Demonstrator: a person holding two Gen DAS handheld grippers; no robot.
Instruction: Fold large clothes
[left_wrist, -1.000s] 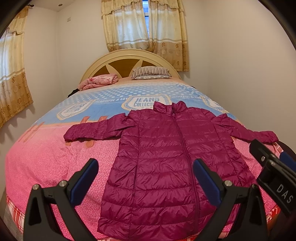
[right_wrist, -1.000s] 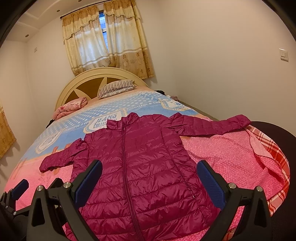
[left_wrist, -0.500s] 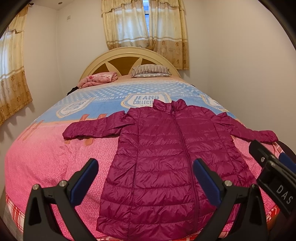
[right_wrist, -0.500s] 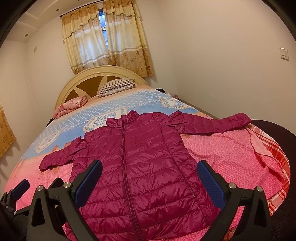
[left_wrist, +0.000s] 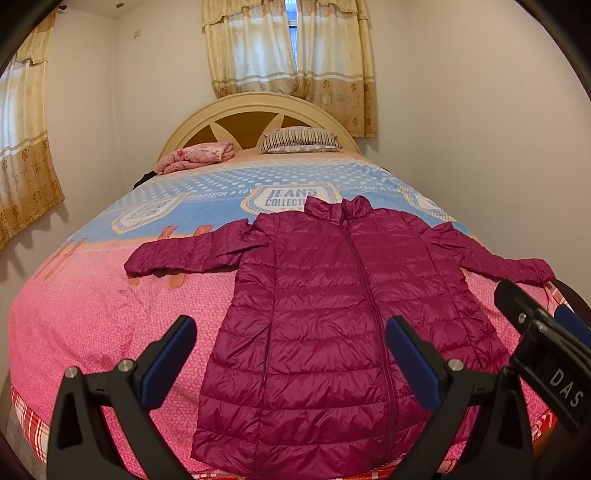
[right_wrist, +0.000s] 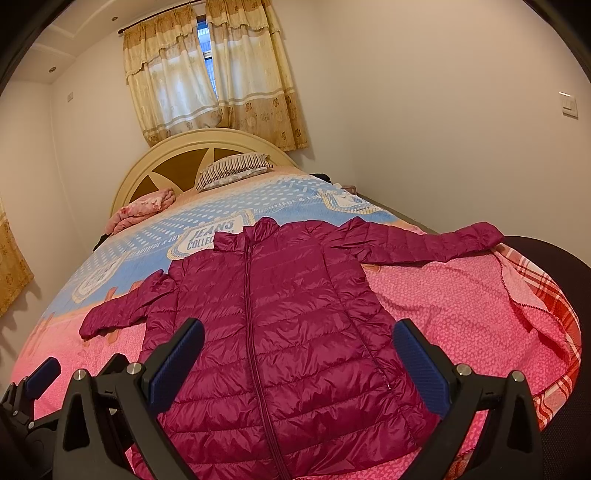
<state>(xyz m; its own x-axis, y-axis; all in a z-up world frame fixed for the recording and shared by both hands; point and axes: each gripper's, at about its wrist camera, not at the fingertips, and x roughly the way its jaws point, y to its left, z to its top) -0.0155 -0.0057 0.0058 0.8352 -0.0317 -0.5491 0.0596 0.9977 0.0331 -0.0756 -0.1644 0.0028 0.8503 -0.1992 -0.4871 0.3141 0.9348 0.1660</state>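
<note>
We see a magenta quilted puffer jacket (left_wrist: 332, 317) spread flat, front up and zipped, on the bed (left_wrist: 92, 314). Its collar points to 12 o'clock, toward the headboard (left_wrist: 255, 110), and its hem lies at the foot edge nearest us. Both sleeves stretch out sideways: the left sleeve (left_wrist: 188, 251) reaches toward 9 o'clock across the pink part of the bedspread, and the right sleeve (right_wrist: 424, 242) reaches toward 3 o'clock, its cuff at the bed's side edge.

Our left gripper (left_wrist: 291, 354) hovers above the jacket's lower half with its jaws spread wide and nothing between them; the blue pads (left_wrist: 415, 365) frame the hem area without touching the fabric. Our right gripper (right_wrist: 299, 358) hangs the same way over the jacket's lower front, jaws wide apart and holding nothing. In the left wrist view the right gripper shows at 4 o'clock; in the right wrist view the left gripper shows at 8 o'clock, so the 2 tools sit side by side, near each other.

At the head of the bed, a striped pillow (left_wrist: 299, 138) rests against the headboard at 12 o'clock, and a folded pink floral blanket (left_wrist: 195, 157) lies just beside it toward 11 o'clock. Yellow curtains (left_wrist: 288, 44) hang over the window behind the headboard. A red plaid sheet (right_wrist: 546, 295) shows under the bedspread at the 3 o'clock corner. A light switch (right_wrist: 569, 105) sits on the wall at 2 o'clock.
</note>
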